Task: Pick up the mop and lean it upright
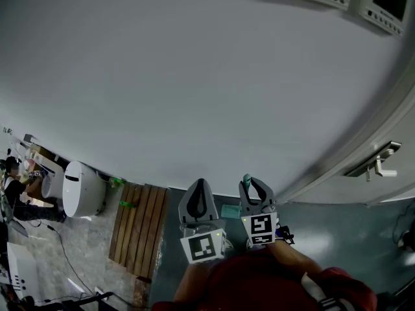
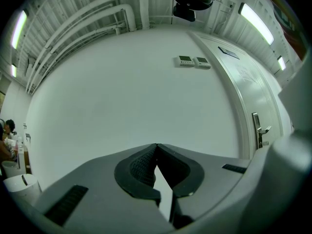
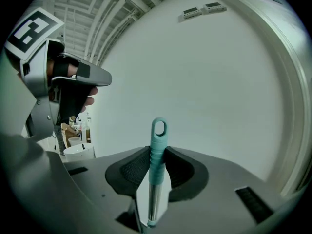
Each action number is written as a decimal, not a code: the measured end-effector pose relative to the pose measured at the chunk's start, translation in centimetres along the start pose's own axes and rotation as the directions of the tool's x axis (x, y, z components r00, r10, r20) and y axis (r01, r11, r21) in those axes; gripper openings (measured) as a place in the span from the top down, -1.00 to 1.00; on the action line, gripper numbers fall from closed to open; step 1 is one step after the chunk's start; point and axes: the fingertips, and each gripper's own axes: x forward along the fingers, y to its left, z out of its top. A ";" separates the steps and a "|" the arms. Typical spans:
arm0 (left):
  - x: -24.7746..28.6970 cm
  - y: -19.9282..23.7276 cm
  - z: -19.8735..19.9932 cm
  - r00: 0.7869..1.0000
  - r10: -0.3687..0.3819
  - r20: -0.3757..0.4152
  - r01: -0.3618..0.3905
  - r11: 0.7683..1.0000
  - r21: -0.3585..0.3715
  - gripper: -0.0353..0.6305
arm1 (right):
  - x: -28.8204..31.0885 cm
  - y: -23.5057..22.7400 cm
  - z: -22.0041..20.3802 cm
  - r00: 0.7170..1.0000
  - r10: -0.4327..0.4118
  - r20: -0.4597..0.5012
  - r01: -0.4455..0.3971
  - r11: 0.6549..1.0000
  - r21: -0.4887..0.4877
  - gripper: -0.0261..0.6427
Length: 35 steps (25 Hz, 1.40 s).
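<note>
Right tongs [image 3: 156,151]: clamped on the mop handle [image 3: 157,141] just under its teal top end, with the shaft upright and close to the wall [image 3: 209,91].
Left tongs [image 2: 156,149]: pinched together and empty, also facing the wall.
Risk: there's only one high grip. If it lets go before the tip rests on the wall, the mop could skid sideways and topple.
Unknown: the mop's lower end is out of view.

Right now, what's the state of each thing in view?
left claw, shut, empty
right claw, shut on the mop handle
mop handle, gripped near its top end, loop above the claw
door, looks closed
</note>
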 end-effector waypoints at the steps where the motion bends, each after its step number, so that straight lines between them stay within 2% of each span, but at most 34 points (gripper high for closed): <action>1: -0.1 0.1 -0.1 1.000 0.001 -0.005 -0.001 1.000 0.008 0.86 | 0.4 -0.1 0.1 1.000 -0.004 0.003 0.004 1.000 0.001 0.59; 7: -0.3 0.2 0.2 1.000 0.005 0.011 -0.005 1.000 -0.023 0.86 | 3.3 -1.5 0.3 0.998 -0.055 0.014 0.055 0.998 -0.018 0.58; 11: -0.5 0.5 -0.1 1.000 0.006 0.000 -0.006 1.000 -0.006 0.86 | 5.2 -2.1 0.4 0.997 -0.081 0.012 0.081 0.996 -0.023 0.58; 17: -0.4 0.3 -0.1 1.000 0.004 0.006 -0.004 1.000 -0.027 0.86 | 7.3 -3.7 0.2 0.991 -0.131 -0.008 0.130 0.990 -0.050 0.57; 24: -0.6 0.3 -0.6 1.000 0.003 -0.015 -0.003 1.000 -0.010 0.86 | 7.5 -3.9 0.3 0.989 -0.146 -0.005 0.145 0.988 -0.045 0.57; 30: -0.7 0.4 0.0 1.000 0.008 -0.002 -0.008 1.000 -0.002 0.86 | 7.6 -3.9 0.3 0.992 -0.129 -0.015 0.128 0.991 -0.031 0.56; 33: -0.8 0.3 0.0 1.000 0.008 0.006 -0.008 1.000 -0.029 0.86 | 7.6 -3.5 0.2 0.994 -0.110 -0.024 0.110 0.994 -0.004 0.52; 35: -0.9 0.3 -0.1 1.000 0.007 -0.001 -0.007 1.000 -0.003 0.85 | 7.6 -3.4 0.0 0.994 -0.100 -0.035 0.101 0.995 0.014 0.43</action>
